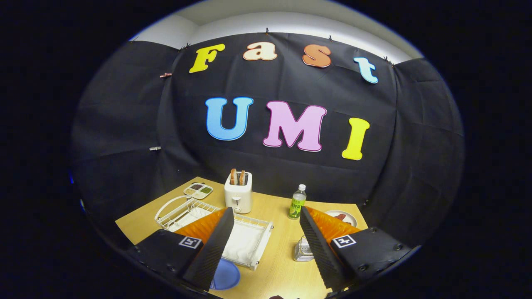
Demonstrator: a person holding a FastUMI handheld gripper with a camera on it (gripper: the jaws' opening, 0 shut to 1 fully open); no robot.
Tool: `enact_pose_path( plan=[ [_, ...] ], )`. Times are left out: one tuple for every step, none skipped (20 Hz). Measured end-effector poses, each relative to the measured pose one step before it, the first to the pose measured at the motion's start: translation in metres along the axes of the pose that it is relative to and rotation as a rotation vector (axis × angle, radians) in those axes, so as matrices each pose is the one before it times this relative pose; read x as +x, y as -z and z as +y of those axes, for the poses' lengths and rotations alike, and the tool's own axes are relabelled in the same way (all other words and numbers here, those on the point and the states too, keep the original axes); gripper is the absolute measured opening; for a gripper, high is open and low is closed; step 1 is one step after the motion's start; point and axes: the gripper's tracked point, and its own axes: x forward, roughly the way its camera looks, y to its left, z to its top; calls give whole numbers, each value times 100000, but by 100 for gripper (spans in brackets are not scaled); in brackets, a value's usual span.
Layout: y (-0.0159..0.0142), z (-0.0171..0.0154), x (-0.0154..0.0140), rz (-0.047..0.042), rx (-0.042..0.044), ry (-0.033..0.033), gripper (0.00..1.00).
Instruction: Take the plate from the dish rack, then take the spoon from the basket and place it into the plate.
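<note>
Pale wood of the bench lies below us as we hold the claw high above it, fingers wide apart and gripping nothing; the white dish rack sits under and just ahead of the left finger; a blue plate lies on the bench beside that finger, touching the rack's near corner; a small metal basket stands against the right finger's inner edge; beyond stand a toaster with bread, a green-labelled bottle, a divided tray and a far plate; we cannot make out the spoon.
</note>
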Motion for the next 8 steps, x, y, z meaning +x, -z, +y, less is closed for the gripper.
enact_pose_path(
  plan=[
    [255, 67, -1, 635, 302, 142, 98],
    [122, -8, -2, 361, 649, 139, 98],
    [128, -128, 65, 447, 632, 12, 98],
    [70, -96, 63, 208, 436, 228, 98],
    [64, -110, 136, 319, 48, 205, 98],
    [95, -108, 60, 361, -260, 167, 98],
    [117, 8, -91, 292, -288, -52, 98],
    [47, 89, -25, 186, -53, -186, 98]
  ],
)
